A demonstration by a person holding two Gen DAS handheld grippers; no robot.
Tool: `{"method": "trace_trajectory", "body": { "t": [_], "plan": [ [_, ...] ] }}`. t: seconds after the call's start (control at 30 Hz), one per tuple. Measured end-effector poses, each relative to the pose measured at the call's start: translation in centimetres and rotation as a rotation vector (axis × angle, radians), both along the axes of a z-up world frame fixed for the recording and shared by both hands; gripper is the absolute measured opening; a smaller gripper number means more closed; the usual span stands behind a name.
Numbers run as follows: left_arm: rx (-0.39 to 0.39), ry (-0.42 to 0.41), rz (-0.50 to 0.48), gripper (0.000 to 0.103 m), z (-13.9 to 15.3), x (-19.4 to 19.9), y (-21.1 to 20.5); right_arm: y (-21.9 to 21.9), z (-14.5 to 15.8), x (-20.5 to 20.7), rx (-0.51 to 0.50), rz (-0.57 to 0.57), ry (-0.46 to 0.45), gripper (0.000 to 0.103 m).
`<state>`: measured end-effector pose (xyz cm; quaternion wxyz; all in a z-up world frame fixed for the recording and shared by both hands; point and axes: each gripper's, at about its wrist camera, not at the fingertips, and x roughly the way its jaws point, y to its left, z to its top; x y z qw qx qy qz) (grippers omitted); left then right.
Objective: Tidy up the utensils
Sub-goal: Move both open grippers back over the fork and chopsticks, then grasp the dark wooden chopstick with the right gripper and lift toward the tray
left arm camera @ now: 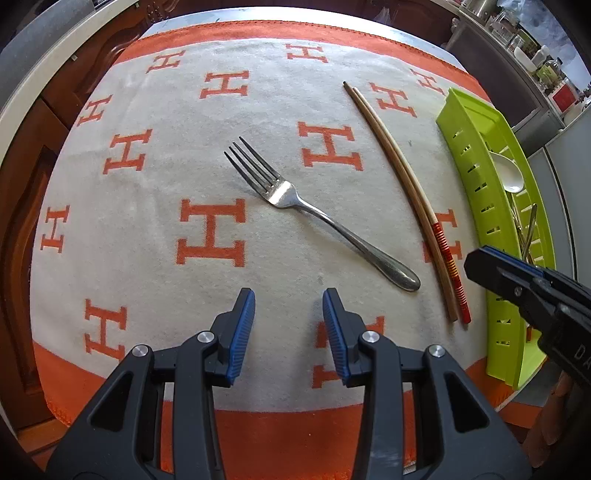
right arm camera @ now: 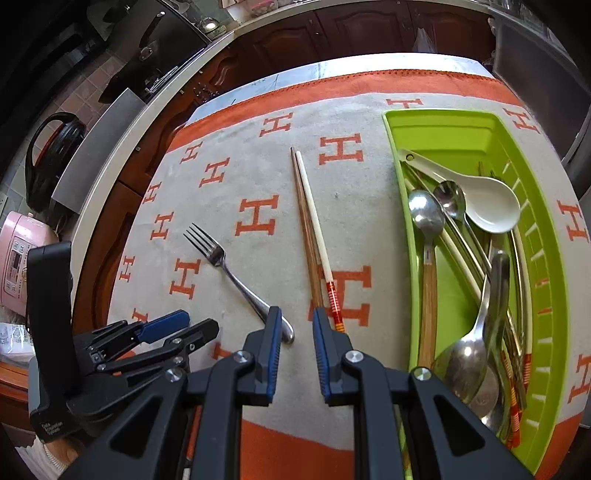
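Observation:
A metal fork (left arm camera: 317, 214) lies on the white and orange cloth, tines pointing away; it also shows in the right wrist view (right arm camera: 236, 277). A pair of chopsticks (left arm camera: 410, 192) lies to its right, also in the right wrist view (right arm camera: 314, 236). A green utensil tray (right arm camera: 546, 295) at the right holds several spoons, a white ceramic spoon (right arm camera: 487, 206) and chopsticks; it also shows in the left wrist view (left arm camera: 491, 221). My left gripper (left arm camera: 289, 321) is open and empty, just short of the fork's handle. My right gripper (right arm camera: 295, 332) is open and empty above the handle ends of fork and chopsticks.
The cloth (left arm camera: 147, 221) covers a table with wooden cabinets (right arm camera: 332, 33) behind. A pink cooker (right arm camera: 18, 258) and a black pot (right arm camera: 55, 147) stand on the counter at the left. The left gripper shows in the right wrist view (right arm camera: 162, 325).

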<state>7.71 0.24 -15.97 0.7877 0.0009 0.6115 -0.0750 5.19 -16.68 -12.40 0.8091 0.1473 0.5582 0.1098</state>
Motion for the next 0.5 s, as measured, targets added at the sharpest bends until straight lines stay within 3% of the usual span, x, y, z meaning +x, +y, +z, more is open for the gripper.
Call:
{"method": "trace_trajectory", "body": {
  "t": [0.23,0.5],
  "plan": [
    [-0.013,0.001,0.035,0.035,-0.4,0.6,1.2,0.7,-1.5,3.2,-0.058,0.034,0.036,0.017],
    [-0.028,-0.005,0.050,0.035,-0.6,1.0,1.7,2.1,-2.6,3.8,-0.103,0.091,0.057,0.017]
  ]
}}
